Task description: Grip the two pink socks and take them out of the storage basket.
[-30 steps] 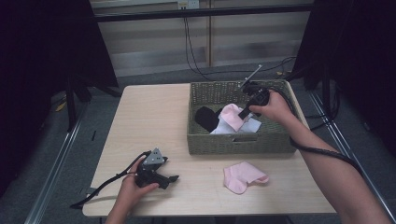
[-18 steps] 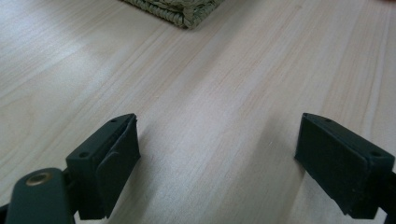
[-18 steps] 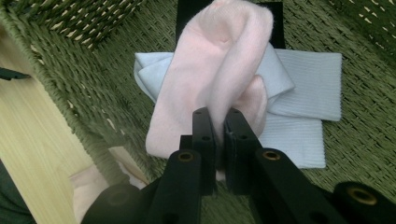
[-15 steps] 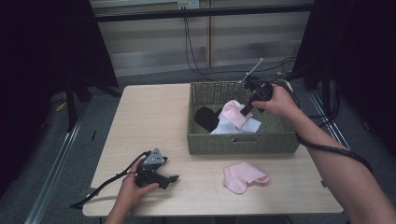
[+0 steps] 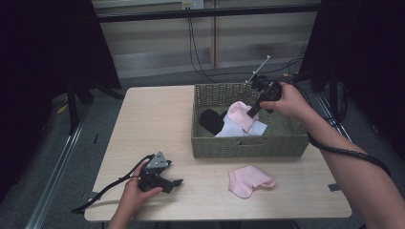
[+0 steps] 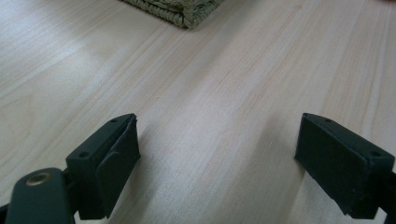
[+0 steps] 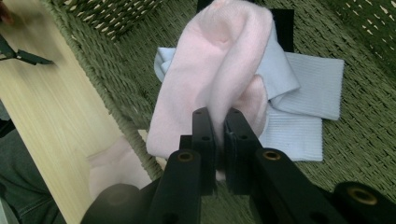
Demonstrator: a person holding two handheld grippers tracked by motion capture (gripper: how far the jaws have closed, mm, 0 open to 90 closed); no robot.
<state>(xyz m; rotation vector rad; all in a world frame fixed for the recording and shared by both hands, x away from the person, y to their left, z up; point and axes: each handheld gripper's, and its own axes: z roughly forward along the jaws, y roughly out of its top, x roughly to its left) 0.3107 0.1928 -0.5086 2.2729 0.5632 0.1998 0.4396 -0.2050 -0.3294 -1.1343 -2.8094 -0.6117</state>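
Pink sock (image 5: 240,113) pinched in right fingers (image 7: 203,122) above basket rim (image 5: 248,141); left fingers (image 6: 108,156) wide

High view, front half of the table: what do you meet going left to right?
Left gripper open, resting on the table → loose pink sock on the tabletop → the person's right forearm, reaching in toward the basket.

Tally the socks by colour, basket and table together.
Pink socks: 2, one in the basket held by the right gripper, one on the table
Pale blue socks: 1
Black socks: 1
Total: 4
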